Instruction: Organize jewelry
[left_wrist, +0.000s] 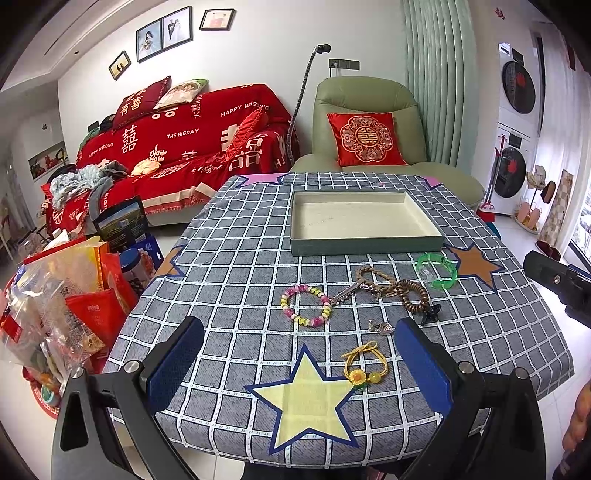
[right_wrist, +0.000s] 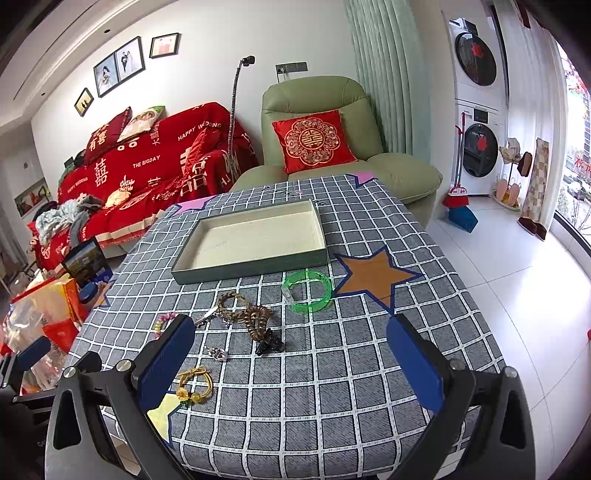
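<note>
Both the left gripper (left_wrist: 299, 369) and the right gripper (right_wrist: 291, 363) hung over the near edge of the table (left_wrist: 498, 332) with fingers spread wide and nothing between them, while the jewelry lay loose in the middle — a green bangle (right_wrist: 307, 286) just near of the empty tray (right_wrist: 255, 267), a beaded bracelet (left_wrist: 306, 305) to the left, a yellow flower cord (left_wrist: 364, 363) nearest. The bangle looked stiff, light and probably slick, best pinched across its rim; the beads and cord looked limp and would likely sag — better taken at one strand.
</note>
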